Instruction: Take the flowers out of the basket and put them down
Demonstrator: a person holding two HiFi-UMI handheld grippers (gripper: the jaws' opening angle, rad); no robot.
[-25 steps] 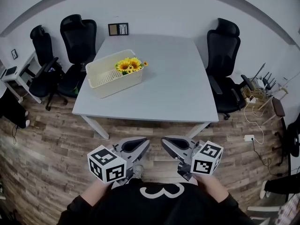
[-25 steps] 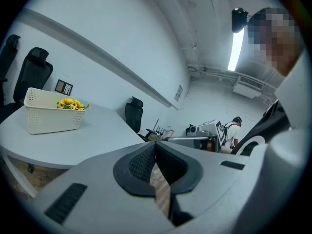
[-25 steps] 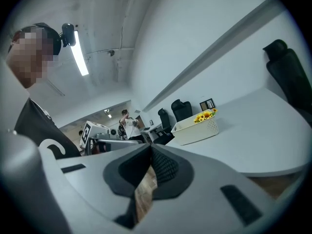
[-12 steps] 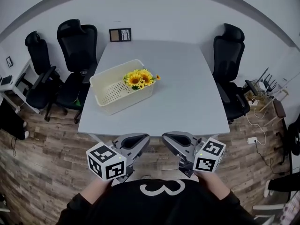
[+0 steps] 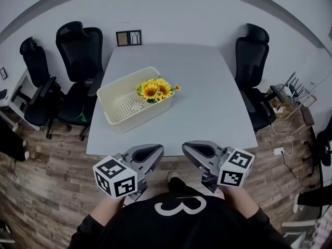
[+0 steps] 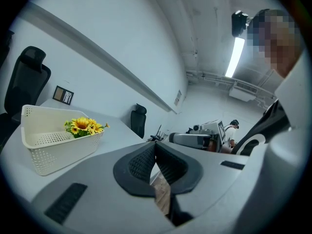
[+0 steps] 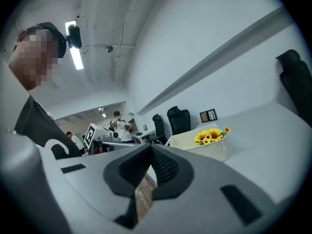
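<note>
A cream perforated plastic basket [image 5: 134, 116] is sitting on the pale grey rectangular surface [image 5: 207, 108], at about 10 o'clock from the surface's middle and turned at a slant to its edges. A bunch of yellow sunflowers with green leaves [image 5: 155, 90] is lying inside the basket, crowding its 2 o'clock end, with the heads rising above the rim and one small bloom leaning out past it towards 3 o'clock. The rest of the basket's holed floor is showing bare.

The left hand-held gripper [image 5: 154, 149] is hovering at 6 o'clock of the surface, by its near edge and well apart from the basket. Its own view is showing the two ribbed black pads pressing together at the tips, with nothing between them. The right hand-held gripper [image 5: 189, 148] is hovering just beside it on the 3 o'clock side, pointing the same way; its pads are likewise meeting at the tips and gripping nothing. Each view is catching the basket and flowers further off – to the left for the left one, to the right for the right one.

Black high-backed office chairs [image 5: 80, 51] are standing at the surface's 9 and 3 o'clock sides. A small dark-framed picture [image 5: 128, 37] is leaning against the white wall at 12 o'clock. Wood-plank flooring [image 5: 52, 191] is running beneath it all.
</note>
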